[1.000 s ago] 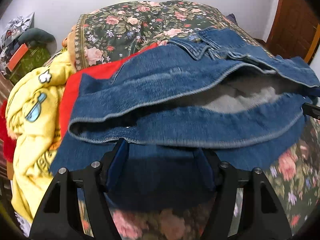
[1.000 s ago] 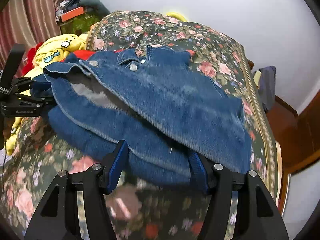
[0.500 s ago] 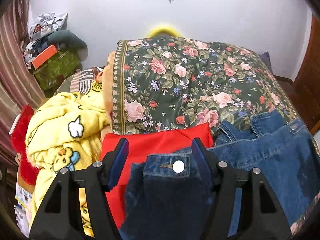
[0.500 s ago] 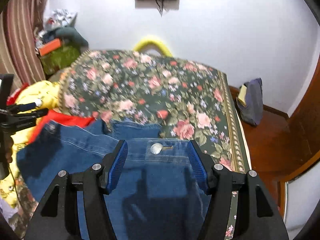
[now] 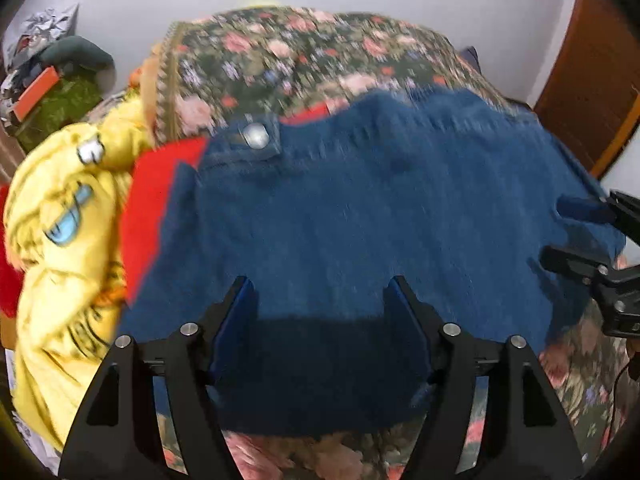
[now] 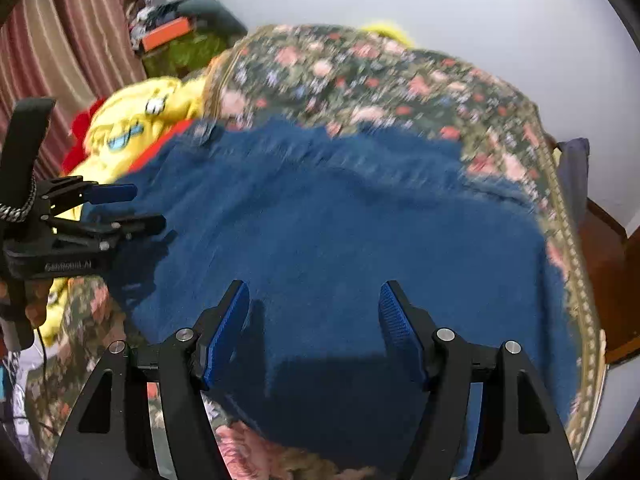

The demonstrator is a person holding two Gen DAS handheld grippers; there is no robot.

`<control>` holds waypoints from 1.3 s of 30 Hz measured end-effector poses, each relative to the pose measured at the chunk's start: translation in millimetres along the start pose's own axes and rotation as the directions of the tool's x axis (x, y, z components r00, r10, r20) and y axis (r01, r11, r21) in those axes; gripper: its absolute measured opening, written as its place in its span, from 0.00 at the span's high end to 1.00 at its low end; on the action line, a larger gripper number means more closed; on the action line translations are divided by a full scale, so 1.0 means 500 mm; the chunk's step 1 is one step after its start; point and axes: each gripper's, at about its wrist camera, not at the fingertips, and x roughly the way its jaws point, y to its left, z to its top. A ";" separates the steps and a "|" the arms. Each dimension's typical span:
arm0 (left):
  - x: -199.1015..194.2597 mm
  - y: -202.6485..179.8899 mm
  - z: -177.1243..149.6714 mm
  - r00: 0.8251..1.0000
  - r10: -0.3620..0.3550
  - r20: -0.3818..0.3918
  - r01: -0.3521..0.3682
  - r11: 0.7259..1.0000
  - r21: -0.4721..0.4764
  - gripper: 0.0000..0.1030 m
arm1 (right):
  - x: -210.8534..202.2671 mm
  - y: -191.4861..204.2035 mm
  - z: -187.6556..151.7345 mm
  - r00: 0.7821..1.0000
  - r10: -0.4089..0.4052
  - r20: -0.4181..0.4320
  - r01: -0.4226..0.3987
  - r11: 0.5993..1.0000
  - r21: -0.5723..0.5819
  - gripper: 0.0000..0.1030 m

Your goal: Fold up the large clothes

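Note:
A blue denim jacket (image 5: 380, 208) lies spread flat on the floral bedspread (image 5: 288, 52), a metal button (image 5: 256, 135) at its far left corner. It also fills the right wrist view (image 6: 340, 232). My left gripper (image 5: 320, 300) is open and empty above the jacket's near edge. My right gripper (image 6: 314, 304) is open and empty above the jacket too. Each gripper shows from the side in the other's view, the right one (image 5: 580, 232) and the left one (image 6: 116, 208), both with jaws apart. Both views are motion-blurred.
A red garment (image 5: 152, 192) lies under the jacket's left side. A yellow cartoon blanket (image 5: 60, 220) is heaped at the bed's left edge. Clutter and a green box (image 5: 60, 96) stand at the far left. A wooden door (image 5: 592, 80) is on the right.
The jacket's near half was lifted and carried over to the far side. It now lies flat, and both grippers have let go and pulled back to the near edge.

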 end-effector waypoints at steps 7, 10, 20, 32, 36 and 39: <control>-0.006 0.028 -0.057 0.996 0.059 0.071 -0.058 0.998 -0.015 0.21 | -0.017 -0.059 -0.044 0.995 -0.100 -0.010 0.101 0.994 0.044 0.30; -0.018 0.054 -0.072 0.989 0.116 0.092 -0.113 0.993 -0.033 0.21 | -0.043 -0.100 -0.069 0.995 -0.097 0.000 0.096 0.991 0.091 0.30; -0.060 0.115 -0.105 0.971 0.203 0.124 -0.186 0.973 -0.139 0.18 | -0.113 -0.201 -0.127 0.990 -0.141 0.030 0.131 0.966 0.225 0.30; -0.129 0.231 -0.176 0.976 0.197 0.094 -0.134 0.880 -0.455 0.16 | -0.150 -0.147 -0.102 0.989 -0.124 0.079 0.106 0.974 0.201 0.29; -0.105 0.237 -0.198 0.995 -0.012 0.094 0.060 0.847 -0.529 0.16 | -0.127 -0.128 -0.093 0.992 -0.096 0.077 0.079 0.976 0.203 0.28; -0.066 0.226 -0.204 0.972 -0.201 0.118 0.231 0.776 -0.586 0.16 | -0.094 -0.119 -0.096 0.997 -0.070 0.037 0.061 0.976 0.208 0.28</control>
